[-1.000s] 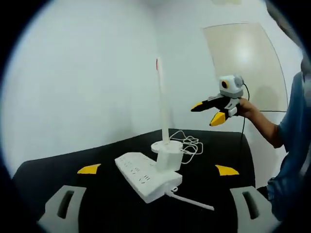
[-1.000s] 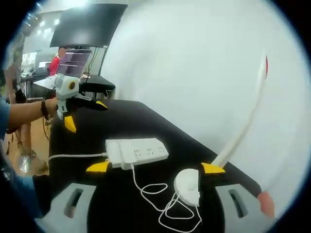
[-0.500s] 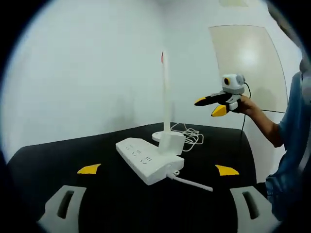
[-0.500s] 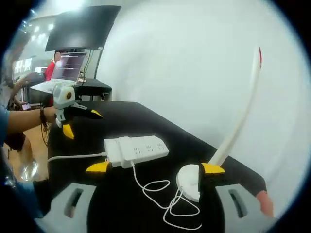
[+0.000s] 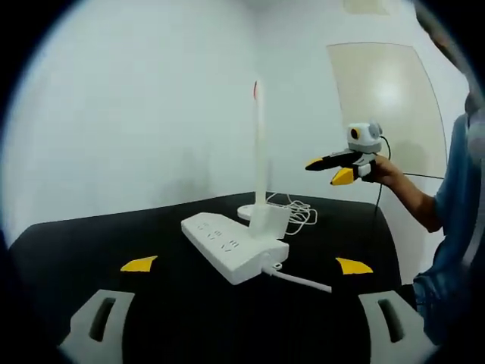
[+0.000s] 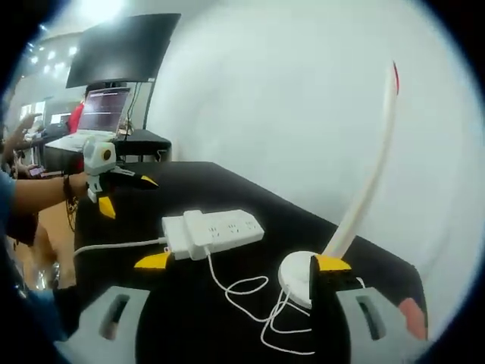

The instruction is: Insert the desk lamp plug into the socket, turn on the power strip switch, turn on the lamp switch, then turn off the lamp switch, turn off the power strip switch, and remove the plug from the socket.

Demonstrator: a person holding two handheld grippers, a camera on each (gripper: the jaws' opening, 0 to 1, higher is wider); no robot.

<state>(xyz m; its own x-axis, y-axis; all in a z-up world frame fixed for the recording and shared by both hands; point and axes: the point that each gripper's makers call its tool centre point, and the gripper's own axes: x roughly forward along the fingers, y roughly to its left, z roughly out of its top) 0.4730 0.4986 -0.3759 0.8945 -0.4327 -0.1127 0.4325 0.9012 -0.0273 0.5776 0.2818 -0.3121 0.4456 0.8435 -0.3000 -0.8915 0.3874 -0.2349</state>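
Left gripper [image 5: 246,265] fingers, grey with yellow tips: spread open, holding nothing, raised above the black table [image 5: 114,235]. Seen from the right gripper view [image 6: 121,191]: also apart, empty, in a person's hand.

Right gripper [image 6: 242,263] fingers: open, empty, yellow tips on either side of the cord. Seen from the left gripper view [image 5: 330,168]: apart, in the air above the table's far side.

White rectangular power strip [image 5: 231,249] flat mid-table, white plug block [image 5: 267,223] seated at its far end. Loose coil of white cord [image 6: 261,311] beside the round white base of the slim white desk lamp [image 6: 362,199], red mark at its top. Lamp just behind the strip. Dark monitor [image 6: 121,47] and laptop [image 6: 102,114] beyond.
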